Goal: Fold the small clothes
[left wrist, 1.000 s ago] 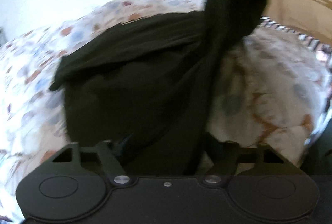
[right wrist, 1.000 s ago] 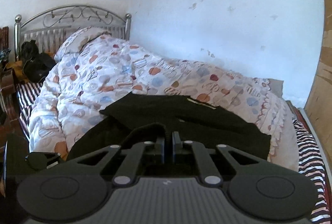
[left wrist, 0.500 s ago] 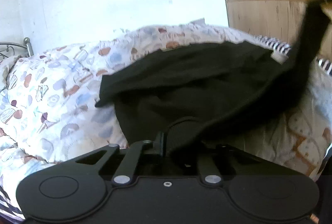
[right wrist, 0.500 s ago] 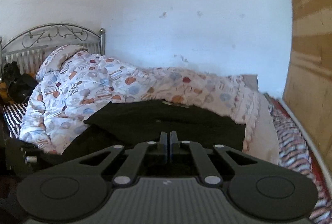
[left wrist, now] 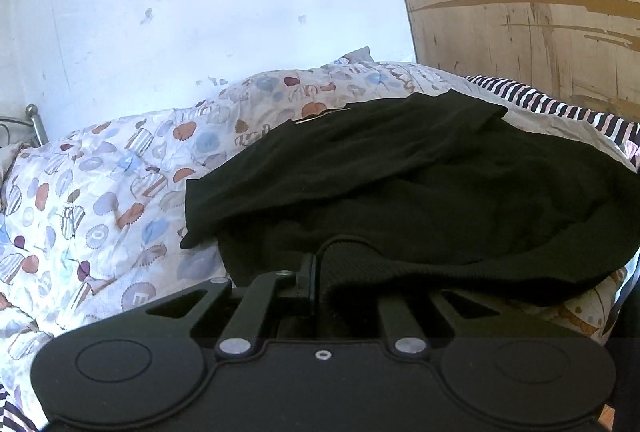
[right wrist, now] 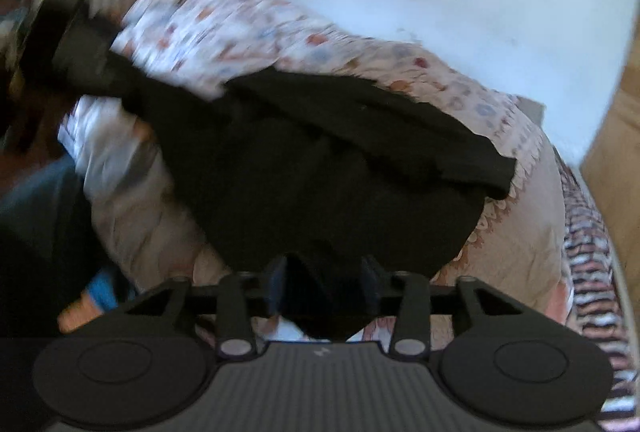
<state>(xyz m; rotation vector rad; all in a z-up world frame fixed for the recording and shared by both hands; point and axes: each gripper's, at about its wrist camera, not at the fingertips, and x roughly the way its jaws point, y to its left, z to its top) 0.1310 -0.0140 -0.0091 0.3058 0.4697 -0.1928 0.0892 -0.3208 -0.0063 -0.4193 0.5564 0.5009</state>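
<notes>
While my left gripper [left wrist: 320,272] pinches the garment [left wrist: 420,192] hem, my right gripper [right wrist: 324,284] is spread, cloth between its fingers; next, close it at six o'clock.

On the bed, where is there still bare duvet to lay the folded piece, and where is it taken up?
Bare patterned duvet lies left of the black garment, toward the metal headboard post, plus a strip between the garment and the white wall. The middle is covered by the garment, its near edge pinched in the left gripper.
</notes>
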